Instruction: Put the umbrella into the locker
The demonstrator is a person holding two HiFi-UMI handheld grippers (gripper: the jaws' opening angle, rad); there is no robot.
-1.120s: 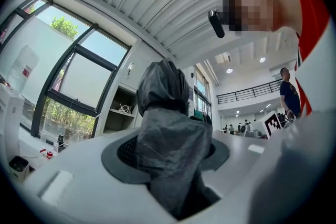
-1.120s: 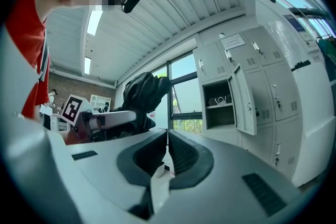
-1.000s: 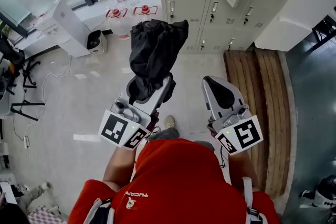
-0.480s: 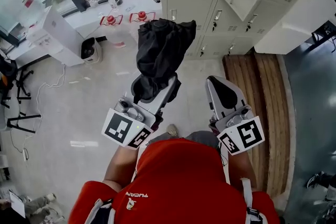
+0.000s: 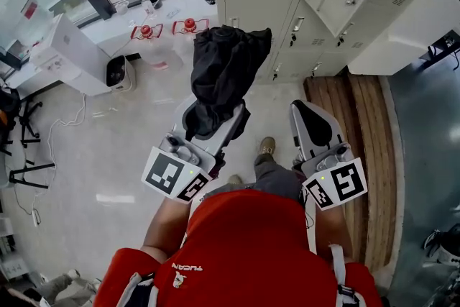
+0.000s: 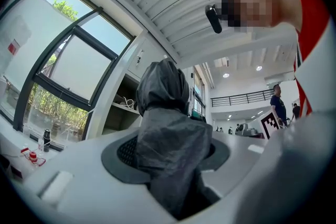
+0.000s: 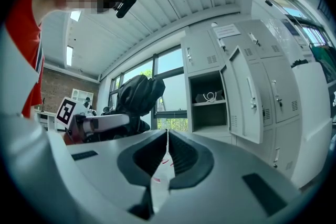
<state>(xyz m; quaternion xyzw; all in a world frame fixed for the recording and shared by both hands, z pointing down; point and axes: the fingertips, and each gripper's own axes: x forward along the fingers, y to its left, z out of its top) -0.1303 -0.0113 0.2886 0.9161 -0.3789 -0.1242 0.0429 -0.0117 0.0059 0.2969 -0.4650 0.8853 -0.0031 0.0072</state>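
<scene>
Across the top of the head view, a bank of pale lockers (image 5: 259, 3). At centre right of the right gripper view, one compartment (image 7: 209, 99) open, with its door (image 7: 242, 97) swung aside. Lower left in the head view, grey floor (image 5: 108, 147); along the right side, a strip of wooden slats (image 5: 352, 133). At centre frame, a black folded umbrella (image 5: 224, 72), bunched, held in the air in front of the lockers and outside any compartment. Clamped on its lower fabric, the left gripper (image 5: 214, 117), partway open and pressing on the cloth. Just to the right, the right gripper (image 5: 307, 111), closed tight and holding nothing.
</scene>
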